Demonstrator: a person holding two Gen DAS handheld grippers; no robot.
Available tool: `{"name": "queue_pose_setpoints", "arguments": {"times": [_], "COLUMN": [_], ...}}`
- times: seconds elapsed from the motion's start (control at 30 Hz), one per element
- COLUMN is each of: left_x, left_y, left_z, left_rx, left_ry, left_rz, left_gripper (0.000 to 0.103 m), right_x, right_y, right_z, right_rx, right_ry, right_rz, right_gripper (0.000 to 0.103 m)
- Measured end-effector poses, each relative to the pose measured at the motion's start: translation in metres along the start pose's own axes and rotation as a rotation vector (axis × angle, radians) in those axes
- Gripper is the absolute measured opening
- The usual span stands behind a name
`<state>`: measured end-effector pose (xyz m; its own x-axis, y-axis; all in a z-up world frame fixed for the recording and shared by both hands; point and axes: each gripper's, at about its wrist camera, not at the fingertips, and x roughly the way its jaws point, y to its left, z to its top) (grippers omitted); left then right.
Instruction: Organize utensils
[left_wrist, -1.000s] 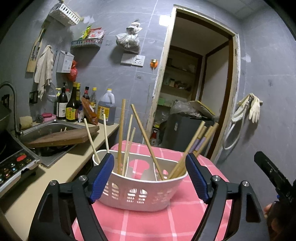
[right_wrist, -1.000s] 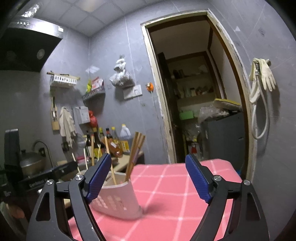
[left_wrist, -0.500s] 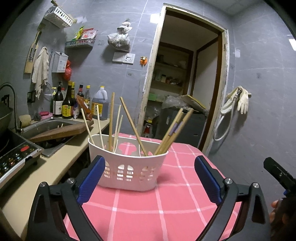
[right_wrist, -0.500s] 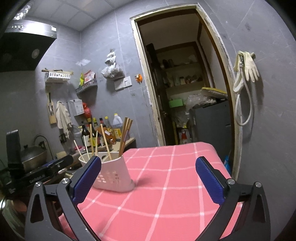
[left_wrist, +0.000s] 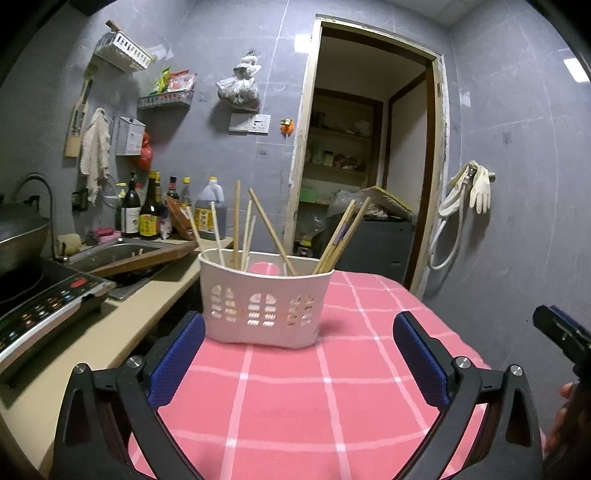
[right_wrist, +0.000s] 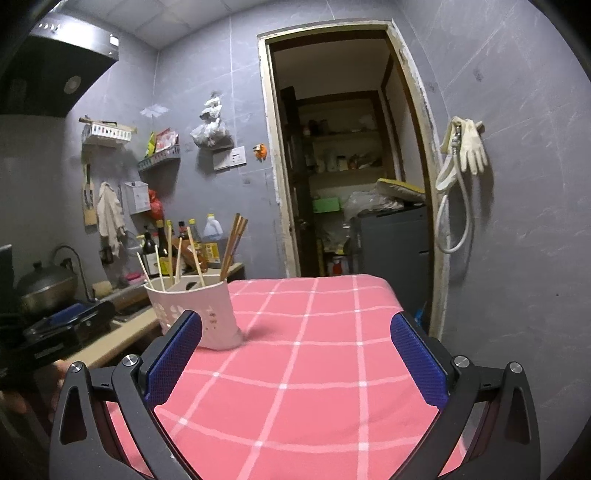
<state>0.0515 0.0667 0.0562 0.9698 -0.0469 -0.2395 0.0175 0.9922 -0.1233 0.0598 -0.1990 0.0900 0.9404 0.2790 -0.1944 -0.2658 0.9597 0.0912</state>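
Observation:
A white slotted utensil basket (left_wrist: 264, 304) stands upright on the pink checked tablecloth (left_wrist: 295, 398), holding several wooden chopsticks (left_wrist: 236, 225) that lean in different directions. My left gripper (left_wrist: 299, 354) is open and empty, a little in front of the basket and not touching it. In the right wrist view the basket (right_wrist: 195, 314) is at the table's left edge, with chopsticks (right_wrist: 231, 245) sticking up. My right gripper (right_wrist: 295, 354) is open and empty over the cloth (right_wrist: 314, 350), to the right of the basket.
A beige counter (left_wrist: 110, 325) runs along the left with an induction hob (left_wrist: 40, 306), a sink (left_wrist: 110, 254) with a wooden board across it, and bottles (left_wrist: 147, 214). An open doorway (left_wrist: 362, 177) is behind the table. The right gripper's tip (left_wrist: 561, 332) shows at the far right.
Both grippers have drawn back from the basket and lowered. The left gripper's fingers, which were at the basket's sides, have opened wider and now stand clear of it.

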Motion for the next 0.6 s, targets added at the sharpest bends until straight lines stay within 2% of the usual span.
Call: {"name": "queue_pose_setpoints", "arguments": {"times": [0.3, 0.6], "left_x": [-0.019, -0.029], "left_y": [0.001, -0.001], "left_z": [-0.028, -0.044], "left_rx": [0.002, 0.020], "left_ry": [-0.017, -0.055], "left_rz": [0.054, 0.081], "left_gripper": [0.100, 0.100], "right_x": [-0.011, -0.015], "right_y": [0.011, 0.016], "right_z": [-0.023, -0.033], "right_rx": [-0.055, -0.089], "right_ry": [-0.012, -0.030], "right_rz": [-0.074, -0.101], "right_gripper": [0.103, 0.103]}}
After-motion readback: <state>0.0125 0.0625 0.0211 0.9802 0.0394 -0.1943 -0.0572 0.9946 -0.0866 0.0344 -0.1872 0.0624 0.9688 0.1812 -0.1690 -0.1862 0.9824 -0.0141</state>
